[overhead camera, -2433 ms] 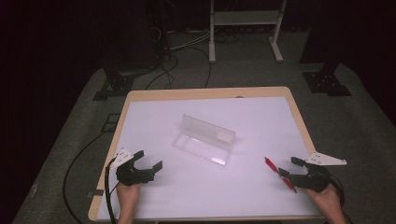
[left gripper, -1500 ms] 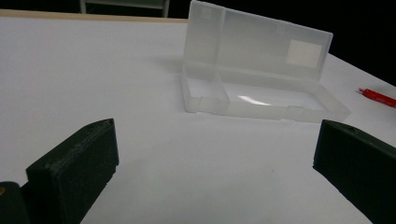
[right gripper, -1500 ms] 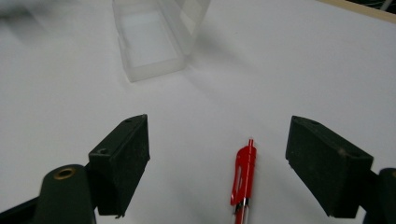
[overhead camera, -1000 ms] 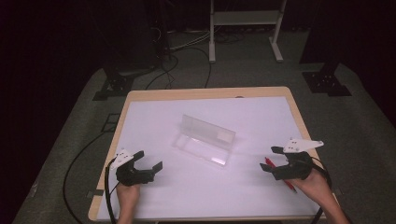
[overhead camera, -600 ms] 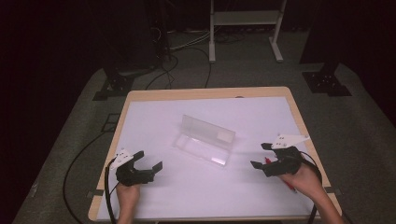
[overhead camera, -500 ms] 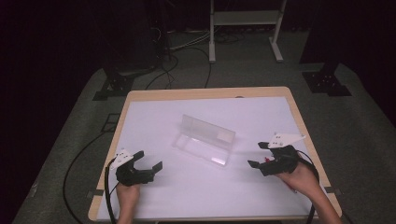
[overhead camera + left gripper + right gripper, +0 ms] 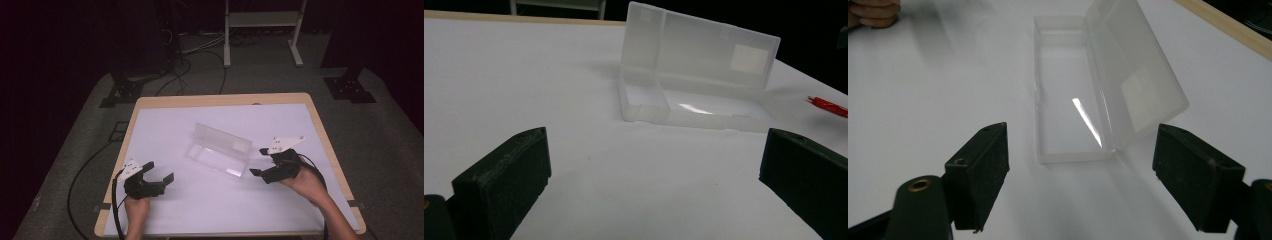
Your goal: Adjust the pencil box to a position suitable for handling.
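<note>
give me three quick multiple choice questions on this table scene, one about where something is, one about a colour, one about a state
1. Where is the clear plastic box on the table?
A. near the middle, between the two grippers
B. at the far left corner
C. hanging off the near edge

2. What colour is the pen lying beside the box?
A. green
B. red
C. yellow

3. How does the lid of the box stand?
A. shut flat
B. taken off and lying apart
C. open, standing up from the back edge

Answers:
1 A, the high view shows it mid-table, with the left gripper and the right gripper to either side.
2 B, the left gripper view shows a red tip to the right of the box.
3 C, both gripper views show the lid raised over an empty tray.
</note>
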The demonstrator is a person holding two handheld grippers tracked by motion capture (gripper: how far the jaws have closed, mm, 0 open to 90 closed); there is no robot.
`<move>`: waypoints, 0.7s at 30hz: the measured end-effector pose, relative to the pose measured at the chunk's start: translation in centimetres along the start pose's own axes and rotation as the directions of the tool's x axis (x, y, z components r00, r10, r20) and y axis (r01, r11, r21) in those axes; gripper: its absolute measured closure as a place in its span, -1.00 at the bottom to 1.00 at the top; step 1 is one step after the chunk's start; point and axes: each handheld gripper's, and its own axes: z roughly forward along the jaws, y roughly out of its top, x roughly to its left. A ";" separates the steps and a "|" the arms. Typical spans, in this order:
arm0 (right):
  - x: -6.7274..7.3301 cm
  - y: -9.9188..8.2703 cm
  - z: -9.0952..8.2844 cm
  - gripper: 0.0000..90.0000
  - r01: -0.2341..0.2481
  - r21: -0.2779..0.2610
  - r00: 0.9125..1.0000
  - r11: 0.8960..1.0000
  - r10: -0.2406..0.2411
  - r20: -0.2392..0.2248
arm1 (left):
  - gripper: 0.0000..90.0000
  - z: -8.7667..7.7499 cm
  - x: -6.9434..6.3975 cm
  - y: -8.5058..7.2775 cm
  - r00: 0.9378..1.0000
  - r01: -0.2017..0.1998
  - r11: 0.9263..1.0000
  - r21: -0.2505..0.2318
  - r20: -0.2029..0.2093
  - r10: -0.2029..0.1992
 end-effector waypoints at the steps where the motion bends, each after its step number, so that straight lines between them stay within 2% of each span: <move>1: 0.0 0.1 0.2 -0.52 0.000 -0.002 1.000 1.000 0.000 -0.004 | -1.00 0.0 0.0 0.0 1.000 0.000 1.000 0.000 0.000 0.000; 13: 0.1 1.8 2.6 -0.51 0.023 0.010 0.999 1.000 -0.023 -0.035 | -1.00 0.0 -0.1 0.0 1.000 -0.004 1.000 0.002 -0.003 0.004; 21: 0.3 2.3 4.5 -0.50 0.015 0.023 0.998 1.000 -0.013 -0.058 | -1.00 0.0 -0.1 0.0 1.000 -0.008 1.000 0.002 -0.001 0.008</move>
